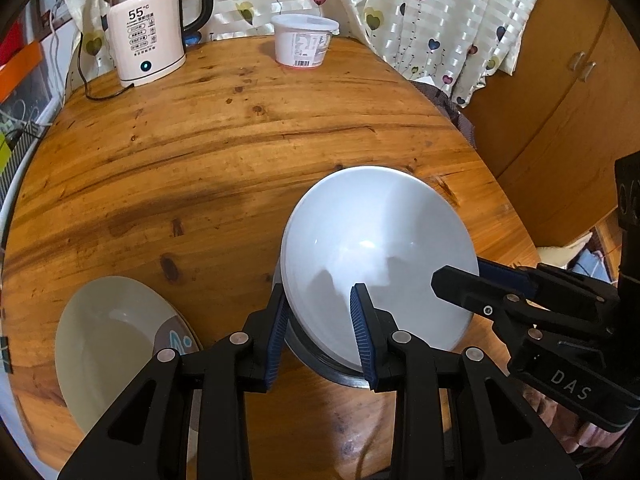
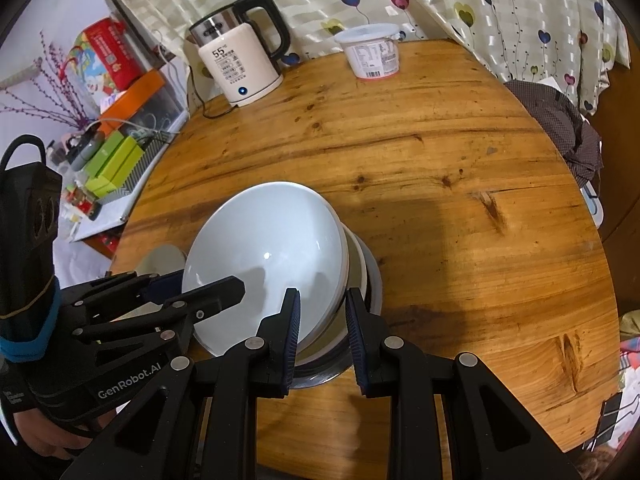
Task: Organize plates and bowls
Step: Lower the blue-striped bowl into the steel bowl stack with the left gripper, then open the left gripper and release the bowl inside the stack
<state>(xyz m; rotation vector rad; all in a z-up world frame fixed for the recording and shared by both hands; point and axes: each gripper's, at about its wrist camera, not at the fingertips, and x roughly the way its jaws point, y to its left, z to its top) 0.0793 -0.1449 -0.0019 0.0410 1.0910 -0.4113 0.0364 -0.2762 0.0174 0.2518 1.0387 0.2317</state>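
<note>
A white bowl point(image 1: 376, 248) sits on top of a stack with a metal bowl point(image 1: 320, 356) at the bottom, near the table's front edge; it also shows in the right wrist view point(image 2: 268, 256). My left gripper point(image 1: 320, 320) straddles the bowl's left rim with its jaws partly apart, one finger inside and one outside. My right gripper point(image 2: 322, 328) straddles the right rim the same way. A beige plate point(image 1: 112, 340) with a grey and blue pattern lies to the left of the stack.
A round wooden table point(image 1: 240, 128) holds a white electric kettle point(image 1: 148, 36) and a white plastic tub point(image 1: 304, 42) at the back. A curtain hangs behind. Cluttered shelves point(image 2: 108, 120) stand left of the table; a wooden cabinet point(image 1: 560, 92) stands right.
</note>
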